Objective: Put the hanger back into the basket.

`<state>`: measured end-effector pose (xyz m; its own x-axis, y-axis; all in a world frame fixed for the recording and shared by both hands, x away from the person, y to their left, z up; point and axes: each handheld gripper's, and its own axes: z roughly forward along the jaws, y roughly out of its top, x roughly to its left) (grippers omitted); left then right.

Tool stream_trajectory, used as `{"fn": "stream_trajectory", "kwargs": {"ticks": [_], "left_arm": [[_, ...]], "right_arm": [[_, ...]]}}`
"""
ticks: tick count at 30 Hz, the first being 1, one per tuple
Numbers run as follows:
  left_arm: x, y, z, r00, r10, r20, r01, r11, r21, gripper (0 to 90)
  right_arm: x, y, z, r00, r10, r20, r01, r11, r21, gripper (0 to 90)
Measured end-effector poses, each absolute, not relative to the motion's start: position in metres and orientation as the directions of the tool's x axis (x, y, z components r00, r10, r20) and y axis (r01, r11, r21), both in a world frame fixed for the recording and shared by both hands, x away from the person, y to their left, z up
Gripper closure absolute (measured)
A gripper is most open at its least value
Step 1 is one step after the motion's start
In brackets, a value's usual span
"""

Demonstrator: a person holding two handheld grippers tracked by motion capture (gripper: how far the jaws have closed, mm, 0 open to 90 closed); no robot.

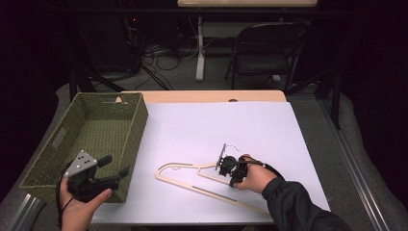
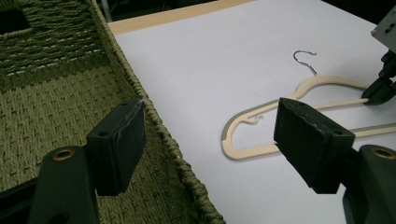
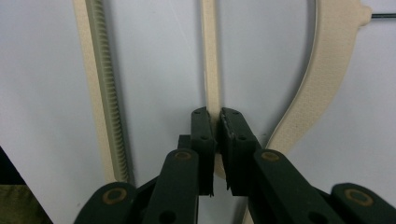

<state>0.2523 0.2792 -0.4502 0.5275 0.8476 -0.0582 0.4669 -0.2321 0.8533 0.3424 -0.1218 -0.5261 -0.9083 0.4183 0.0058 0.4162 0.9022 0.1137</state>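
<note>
Right hand-held gripper [image 3: 216, 154] is pinched on the hanger [image 1: 190, 179] bar, probably to lift it; left hand-held gripper [image 1: 115, 172] hangs wide apart over the basket [image 1: 135, 126] rim, waiting.

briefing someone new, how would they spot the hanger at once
Start at the white sheet covering the table, right of the green woven basket. The hanger lies flat near its front edge, in the right gripper: cream, flat, with a thin metal hook.

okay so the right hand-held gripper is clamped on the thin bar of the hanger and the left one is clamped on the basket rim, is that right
Not quite. The left hand-held gripper is open, its jaws apart over the basket rim, gripping nothing, as the left gripper view shows. The right hand-held gripper is indeed clamped on the hanger bar.
</note>
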Motion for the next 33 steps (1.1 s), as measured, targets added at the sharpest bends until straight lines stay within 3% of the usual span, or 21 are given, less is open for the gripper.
{"fn": "stream_trajectory", "kwargs": {"ticks": [12, 21, 23, 33], "left_arm": [[0.252, 0.275, -0.45, 0.54, 0.84, -0.056, 0.464, -0.241, 0.853, 25.7], [0.253, 0.263, -0.448, 0.58, 0.812, -0.06, 0.455, -0.262, 0.851, 25.9], [0.254, 0.258, -0.447, 0.596, 0.801, -0.063, 0.461, -0.276, 0.844, 27.7], [0.277, 0.208, -0.441, 0.721, 0.691, -0.053, 0.45, -0.408, 0.794, 29.8]], "right_arm": [[0.337, -0.122, -0.524, -0.928, 0.373, -0.017, 0.367, 0.919, 0.142, 85.4], [0.328, -0.126, -0.517, -0.943, 0.314, -0.106, 0.29, 0.937, 0.194, 85.5], [0.32, -0.127, -0.514, -0.951, 0.271, -0.152, 0.237, 0.949, 0.207, 85.5], [0.299, -0.13, -0.504, -0.939, 0.193, -0.286, 0.123, 0.962, 0.244, 85.5]]}}
